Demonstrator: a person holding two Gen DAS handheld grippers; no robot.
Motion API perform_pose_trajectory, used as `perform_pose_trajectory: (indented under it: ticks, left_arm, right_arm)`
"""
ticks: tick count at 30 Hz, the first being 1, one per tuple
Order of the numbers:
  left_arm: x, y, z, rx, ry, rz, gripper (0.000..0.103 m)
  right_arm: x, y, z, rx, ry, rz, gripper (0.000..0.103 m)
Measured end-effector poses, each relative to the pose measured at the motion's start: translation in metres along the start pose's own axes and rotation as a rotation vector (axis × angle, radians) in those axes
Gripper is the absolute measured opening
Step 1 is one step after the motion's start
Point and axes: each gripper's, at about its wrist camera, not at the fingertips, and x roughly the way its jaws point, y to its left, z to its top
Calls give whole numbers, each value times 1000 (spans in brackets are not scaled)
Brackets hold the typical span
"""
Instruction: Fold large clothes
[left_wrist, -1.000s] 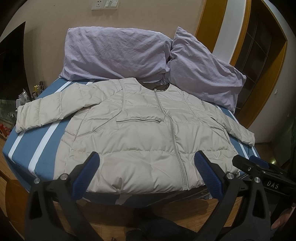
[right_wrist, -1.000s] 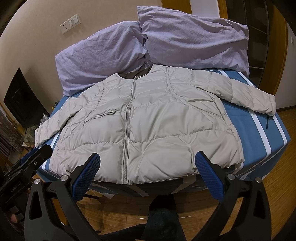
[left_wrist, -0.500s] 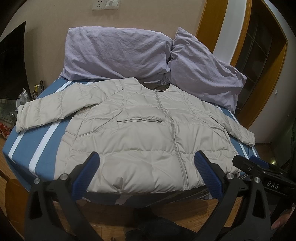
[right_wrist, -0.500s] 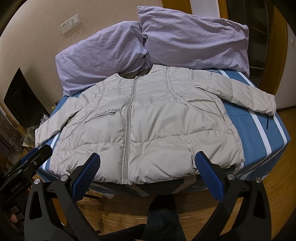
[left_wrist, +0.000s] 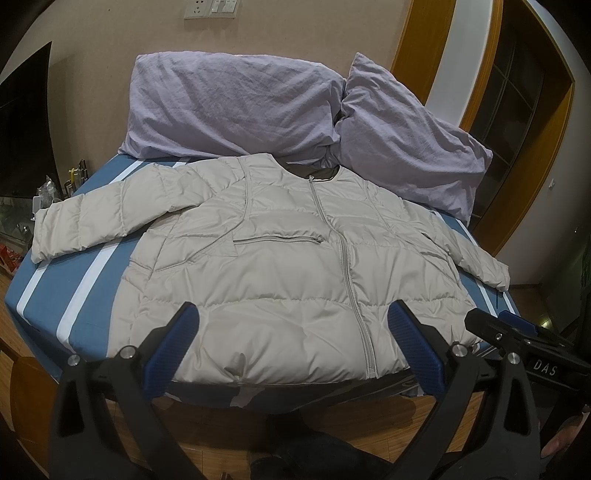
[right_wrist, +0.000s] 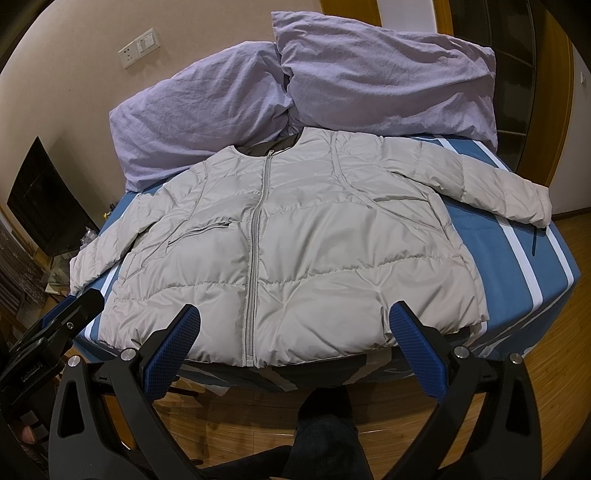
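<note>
Left wrist view: your left gripper (left_wrist: 291, 343) wide, holding nothing, hovering off hem of beige puffer jacket (left_wrist: 280, 266). Jacket flat, zipped, sleeves spread on striped bed (left_wrist: 74, 295), ready for folding. Right gripper (right_wrist: 291, 343) likewise wide, empty.

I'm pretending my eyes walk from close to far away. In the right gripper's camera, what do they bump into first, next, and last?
Right gripper → puffy beige jacket on the blue striped bed → purple pillows → wall with the switch plate.
</note>
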Motion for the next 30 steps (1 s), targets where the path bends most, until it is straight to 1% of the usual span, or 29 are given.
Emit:
perform_pose_trajectory:
  ticks: [21, 24, 27, 30]
  left_arm:
    - [7, 6, -5, -1, 5, 0, 101]
    - [13, 9, -5, -5, 14, -1, 101]
    - [18, 9, -2, -17, 25, -1, 101]
    - [30, 13, 4, -38, 45, 2, 101]
  right_arm:
    - [2, -6, 2, 6, 2, 5, 102]
    - [2, -9, 4, 18, -1, 7, 102]
    - [10, -16, 10, 34, -18, -17, 102]
    - [18, -25, 16, 46, -2, -29, 102]
